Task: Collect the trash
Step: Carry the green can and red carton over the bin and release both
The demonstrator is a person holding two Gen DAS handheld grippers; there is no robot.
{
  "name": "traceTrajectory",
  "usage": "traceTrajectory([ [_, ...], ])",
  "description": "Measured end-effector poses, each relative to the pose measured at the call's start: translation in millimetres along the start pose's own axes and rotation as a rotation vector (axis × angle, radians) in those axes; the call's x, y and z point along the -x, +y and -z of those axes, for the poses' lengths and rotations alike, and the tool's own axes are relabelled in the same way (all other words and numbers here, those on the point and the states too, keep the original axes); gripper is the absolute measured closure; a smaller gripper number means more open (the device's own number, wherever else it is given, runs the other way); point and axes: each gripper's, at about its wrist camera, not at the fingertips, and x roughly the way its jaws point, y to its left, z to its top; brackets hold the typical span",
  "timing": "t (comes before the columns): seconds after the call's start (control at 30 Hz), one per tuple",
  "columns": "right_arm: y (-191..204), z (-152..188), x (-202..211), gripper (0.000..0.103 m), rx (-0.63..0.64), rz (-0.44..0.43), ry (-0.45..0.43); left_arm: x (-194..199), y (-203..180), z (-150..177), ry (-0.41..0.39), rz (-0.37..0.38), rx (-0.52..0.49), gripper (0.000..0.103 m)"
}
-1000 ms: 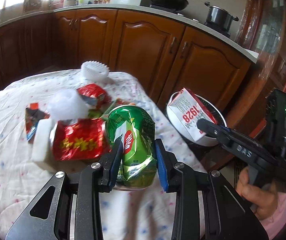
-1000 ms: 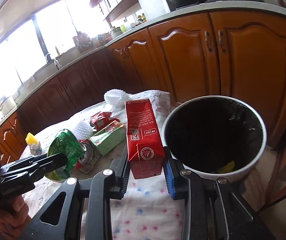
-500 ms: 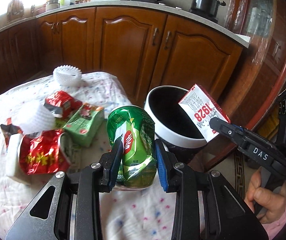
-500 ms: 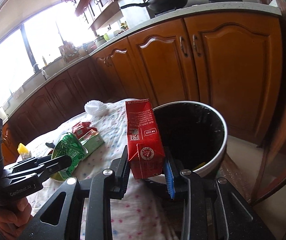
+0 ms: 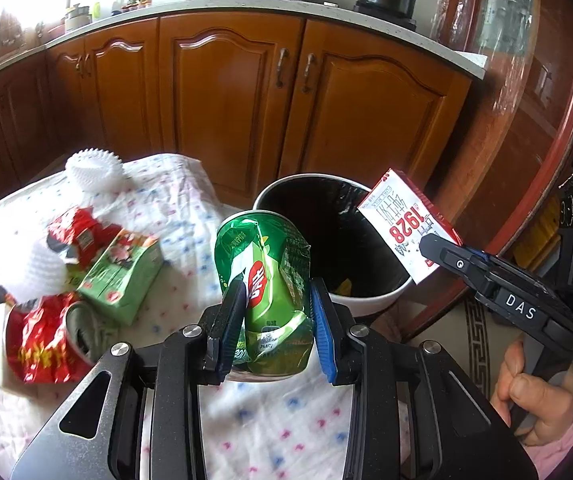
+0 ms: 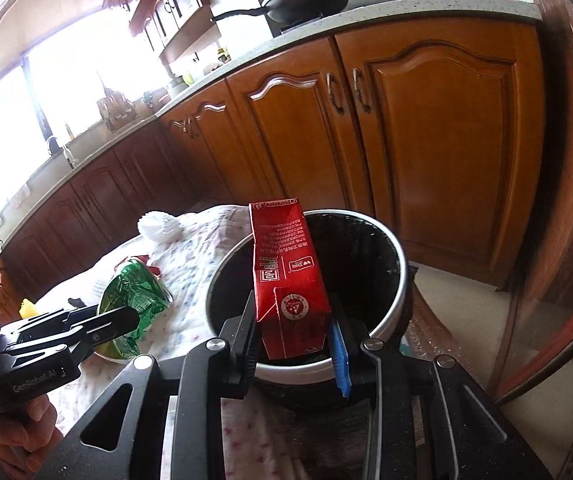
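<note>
My left gripper point(image 5: 274, 312) is shut on a crushed green can point(image 5: 266, 280), held above the table's right edge, just left of the white bin point(image 5: 370, 304) with its black liner. My right gripper point(image 6: 292, 336) is shut on a red carton point(image 6: 286, 276), upright over the bin's point(image 6: 390, 248) near rim. In the left wrist view the carton point(image 5: 406, 224) hangs over the bin's right rim in the right gripper point(image 5: 438, 254). The right wrist view shows the can point(image 6: 134, 292) in the left gripper point(image 6: 126, 316) beside the bin.
On the patterned tablecloth point(image 5: 174, 204) lie a green box point(image 5: 122, 276), red wrappers point(image 5: 38, 344), a second red wrapper point(image 5: 74, 232) and white foam fruit nets point(image 5: 94, 168). Wooden cabinets point(image 5: 226, 92) stand behind the bin. A glass-fronted cabinet point(image 5: 526, 100) is at the right.
Both grippers have swung toward the bin with their loads. The carton now sits over the bin's opening, and the can has come up beside the bin's rim.
</note>
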Motion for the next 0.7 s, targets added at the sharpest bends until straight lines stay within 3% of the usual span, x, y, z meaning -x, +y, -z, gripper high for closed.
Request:
traceTrajectory([
  [0.7, -24.8, -16.2, -45.9, 0.072, 0.039, 0.065, 0.096, -69.9, -31.2, -42.9, 0.083, 0.050, -0.053, 0.072],
])
